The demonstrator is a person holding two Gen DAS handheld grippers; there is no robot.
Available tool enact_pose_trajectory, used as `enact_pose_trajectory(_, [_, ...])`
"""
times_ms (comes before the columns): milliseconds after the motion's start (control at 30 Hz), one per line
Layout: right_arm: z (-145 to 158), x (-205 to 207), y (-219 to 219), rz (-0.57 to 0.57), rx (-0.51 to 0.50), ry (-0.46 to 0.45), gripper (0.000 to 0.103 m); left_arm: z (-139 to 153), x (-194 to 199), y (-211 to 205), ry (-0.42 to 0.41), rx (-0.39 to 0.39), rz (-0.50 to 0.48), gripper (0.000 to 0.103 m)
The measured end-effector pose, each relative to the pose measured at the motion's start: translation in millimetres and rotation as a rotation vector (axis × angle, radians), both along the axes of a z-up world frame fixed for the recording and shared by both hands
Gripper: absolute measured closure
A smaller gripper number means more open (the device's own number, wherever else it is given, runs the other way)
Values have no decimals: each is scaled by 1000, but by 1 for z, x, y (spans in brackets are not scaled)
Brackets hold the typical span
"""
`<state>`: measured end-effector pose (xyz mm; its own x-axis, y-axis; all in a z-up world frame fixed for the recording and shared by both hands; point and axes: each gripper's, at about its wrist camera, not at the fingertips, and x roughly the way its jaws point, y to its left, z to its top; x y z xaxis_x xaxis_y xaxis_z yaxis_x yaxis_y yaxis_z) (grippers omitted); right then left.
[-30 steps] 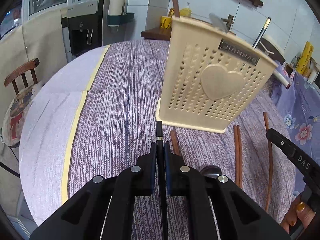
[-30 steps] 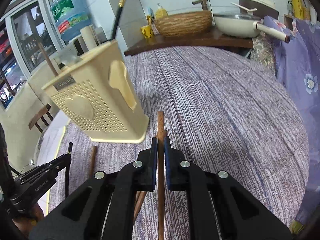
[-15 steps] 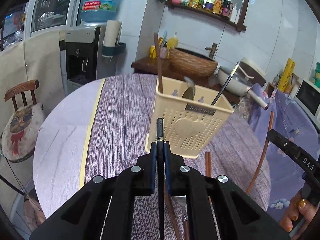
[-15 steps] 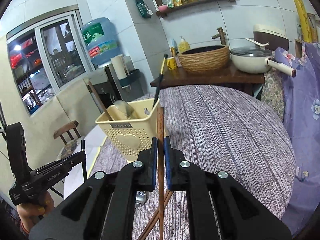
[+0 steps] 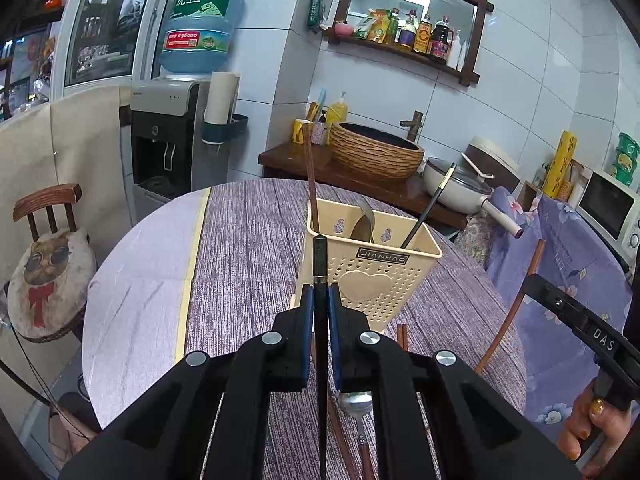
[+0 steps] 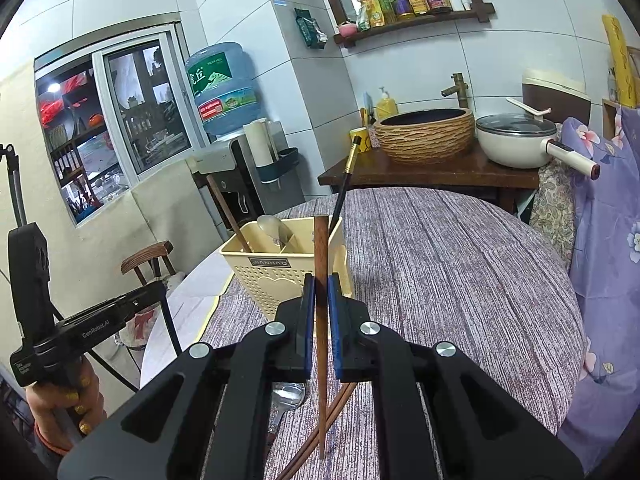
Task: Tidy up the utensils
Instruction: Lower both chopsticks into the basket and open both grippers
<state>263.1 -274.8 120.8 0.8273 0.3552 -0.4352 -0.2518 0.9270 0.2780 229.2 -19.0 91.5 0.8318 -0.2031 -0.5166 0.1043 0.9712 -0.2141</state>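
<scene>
A cream perforated utensil holder (image 5: pixel 370 276) (image 6: pixel 280 272) stands on the round table, holding a brown chopstick, a spoon and a black chopstick. My left gripper (image 5: pixel 320 300) is shut on a black chopstick (image 5: pixel 320 260), held upright above the table in front of the holder. My right gripper (image 6: pixel 320 292) is shut on a brown wooden chopstick (image 6: pixel 321 248), also upright and raised, to the holder's right. A metal spoon (image 5: pixel 358 408) (image 6: pixel 286 398) and brown chopsticks (image 6: pixel 320 440) lie on the table below the grippers.
The table has a purple striped cloth (image 6: pixel 440 260). A wooden chair (image 5: pixel 44 208) stands at the left. Behind are a water dispenser (image 5: pixel 172 136), a side table with a woven basin (image 5: pixel 376 156) and a white pot (image 6: pixel 516 140).
Both grippers have risen and drawn back from the table with their chopsticks; the holder now looks smaller and lower, and its open top shows.
</scene>
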Motion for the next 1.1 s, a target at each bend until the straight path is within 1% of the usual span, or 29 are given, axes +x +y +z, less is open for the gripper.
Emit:
enact_pose_trajectory(500, [24,5,5,46,11,-15,95,20,-4,12,-48,-4,9,95])
enact_pose_trajectory(633, [38,10,7,62,20,-26,95,33,-1,16,-56,-21,-1,95])
enact_pose_trajectory(700, [50,12,8,63,23,-48,95,47,1,16,-76,-21,-8,95])
enact_pose_trajectory(767, [69,15,9,61,23,-85,95,65,2,16,-106,-20,-21,95])
enact_pose_trajectory(800, [77,17,9,58,24,-99,95,76,4,16,-122,-28,-30,95])
enact_pose_trajectory(867, [101,23,9,44,24,-141,95,97,8,18,-147,-48,-37,95])
enact_pose_trajectory(933, [124,31,9,23,33,-171,95,118,13,18,-182,-47,-23,95])
enact_pose_trajectory(1000, [140,39,10,4,40,-195,95,138,22,16,-222,-37,12,95])
enact_pose_trajectory(1100, [159,55,16,-34,19,-231,95,154,37,12,-242,-42,34,95])
